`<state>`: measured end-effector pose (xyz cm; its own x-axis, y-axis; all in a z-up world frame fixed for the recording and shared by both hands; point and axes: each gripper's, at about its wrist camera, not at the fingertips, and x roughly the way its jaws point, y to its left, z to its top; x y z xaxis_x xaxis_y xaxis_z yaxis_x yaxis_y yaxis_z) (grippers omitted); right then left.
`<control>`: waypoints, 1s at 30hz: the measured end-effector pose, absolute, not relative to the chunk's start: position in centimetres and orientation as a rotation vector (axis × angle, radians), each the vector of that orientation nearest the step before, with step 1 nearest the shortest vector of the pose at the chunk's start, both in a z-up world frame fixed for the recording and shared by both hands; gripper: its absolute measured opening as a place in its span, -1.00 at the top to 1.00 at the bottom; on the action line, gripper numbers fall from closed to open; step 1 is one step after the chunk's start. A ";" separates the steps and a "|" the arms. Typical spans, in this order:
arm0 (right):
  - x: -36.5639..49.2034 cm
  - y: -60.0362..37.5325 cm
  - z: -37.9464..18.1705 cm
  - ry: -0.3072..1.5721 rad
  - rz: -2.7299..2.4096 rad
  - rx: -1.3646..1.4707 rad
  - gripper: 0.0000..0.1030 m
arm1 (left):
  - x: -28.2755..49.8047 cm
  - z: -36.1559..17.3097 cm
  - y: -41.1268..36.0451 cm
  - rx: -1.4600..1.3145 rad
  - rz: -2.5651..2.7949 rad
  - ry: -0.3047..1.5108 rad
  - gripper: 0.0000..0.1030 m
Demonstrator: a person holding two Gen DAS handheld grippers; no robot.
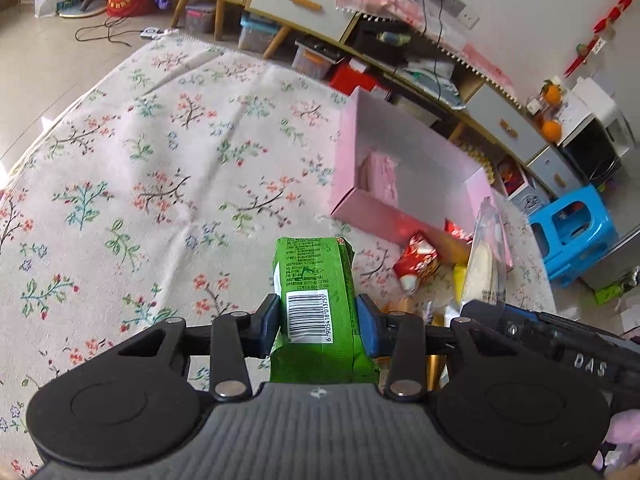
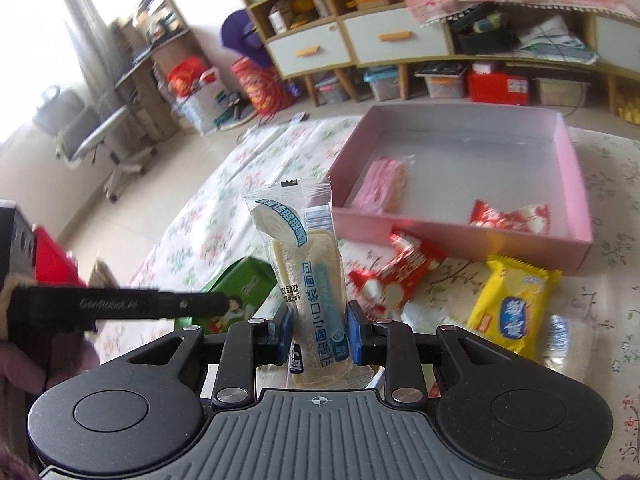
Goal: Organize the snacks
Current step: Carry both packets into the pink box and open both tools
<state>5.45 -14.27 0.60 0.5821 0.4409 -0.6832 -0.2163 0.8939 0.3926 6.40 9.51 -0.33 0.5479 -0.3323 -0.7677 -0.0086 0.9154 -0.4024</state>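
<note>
Pinching a green snack pack (image 1: 318, 300) at frame centre, our left gripper (image 1: 318, 322) hovers; our right gripper (image 2: 319, 328) clamps a clear bread packet (image 2: 304, 264), pink box (image 2: 572, 184) upper right.

Both units same build: matte black plastic left gripper (image 1: 319, 322) & right gripper (image 2: 319, 330), ribbed dark-grey centre plate w/ small white crosshair mark, round black disc housing each side. Flat black link arms on silver pivot screws (image 1: 230, 389). Blue rubber finger pads (image 1: 368, 330). Side of the left unit in right wrist view reads "GenRobot.AI"; right unit's side shows white "DAS". Fuzzy purple sleeve (image 2: 24, 364) at frame edges.
</note>
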 end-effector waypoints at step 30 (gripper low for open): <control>12.6 -26.1 -1.3 0.680 -0.009 0.698 0.49 | 14.8 0.4 1.1 -0.416 -0.304 0.750 0.28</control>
